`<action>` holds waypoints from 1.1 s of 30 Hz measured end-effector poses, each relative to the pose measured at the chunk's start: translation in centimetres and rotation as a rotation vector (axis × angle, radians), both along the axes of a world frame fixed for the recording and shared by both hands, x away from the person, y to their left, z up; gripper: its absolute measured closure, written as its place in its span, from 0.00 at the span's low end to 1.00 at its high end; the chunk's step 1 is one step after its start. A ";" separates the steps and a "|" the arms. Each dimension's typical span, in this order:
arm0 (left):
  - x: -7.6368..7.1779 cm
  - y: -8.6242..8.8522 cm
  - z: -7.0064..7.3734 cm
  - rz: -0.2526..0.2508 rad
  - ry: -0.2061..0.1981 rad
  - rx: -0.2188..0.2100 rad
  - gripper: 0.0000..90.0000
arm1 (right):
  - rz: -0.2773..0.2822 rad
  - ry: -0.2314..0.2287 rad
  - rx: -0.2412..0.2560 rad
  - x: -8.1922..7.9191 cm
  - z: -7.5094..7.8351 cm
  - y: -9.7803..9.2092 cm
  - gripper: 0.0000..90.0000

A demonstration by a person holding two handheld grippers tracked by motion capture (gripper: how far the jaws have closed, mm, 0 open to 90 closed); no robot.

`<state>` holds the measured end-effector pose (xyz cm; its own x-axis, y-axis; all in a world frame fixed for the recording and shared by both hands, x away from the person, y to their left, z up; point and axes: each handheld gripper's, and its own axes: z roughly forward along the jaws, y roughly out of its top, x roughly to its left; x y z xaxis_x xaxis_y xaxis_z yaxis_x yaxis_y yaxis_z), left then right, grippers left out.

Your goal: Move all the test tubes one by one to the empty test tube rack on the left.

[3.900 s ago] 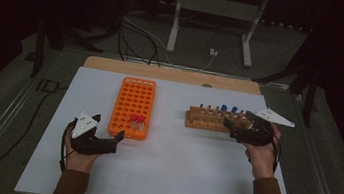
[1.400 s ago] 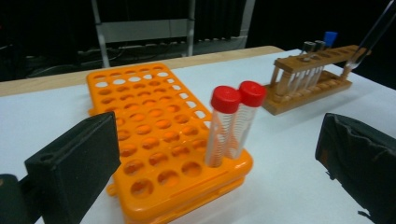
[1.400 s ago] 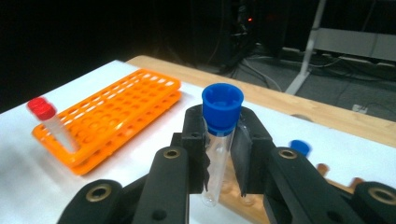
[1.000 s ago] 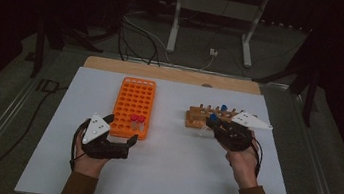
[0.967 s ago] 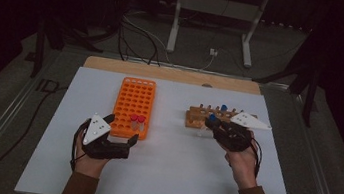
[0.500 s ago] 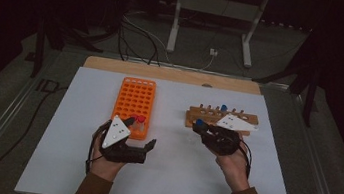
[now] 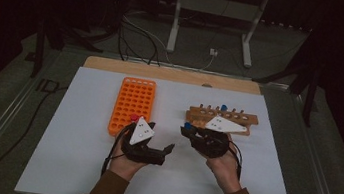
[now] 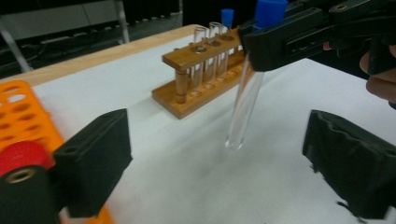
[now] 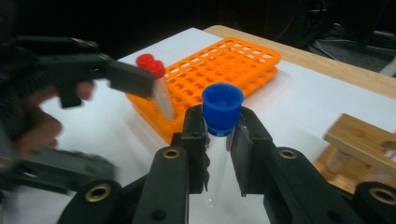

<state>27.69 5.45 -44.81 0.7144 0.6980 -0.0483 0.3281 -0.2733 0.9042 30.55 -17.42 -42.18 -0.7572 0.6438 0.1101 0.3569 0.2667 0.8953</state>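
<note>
Two grippers: both over the white sheet [image 7: 75,165], between the racks.
Right gripper [image 9: 218,135]: jaws clamped just under the blue cap of a clear test tube [image 8: 245,105], held above the sheet, slightly tilted.
Left gripper [image 8: 217,163]: jaws spread wide, nothing between, pointed at the tube.
Orange rack [image 7: 132,105]: left of the grippers, red-capped tubes [image 9: 150,65] at its near end.
Wooden rack [image 8: 205,74]: behind the held tube, with other tubes.

A clear glass test tube with a blue cap [image 8: 246,88] hangs nearly upright, slightly tilted, clamped just below its cap, its rounded bottom above the white table surface [image 8: 196,177], empty inside.
</note>
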 end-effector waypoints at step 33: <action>0.8 0.3 -0.9 -0.057 0.014 -0.001 0.86 | 0.021 -0.019 0.028 -0.6 -0.1 -0.7 0.27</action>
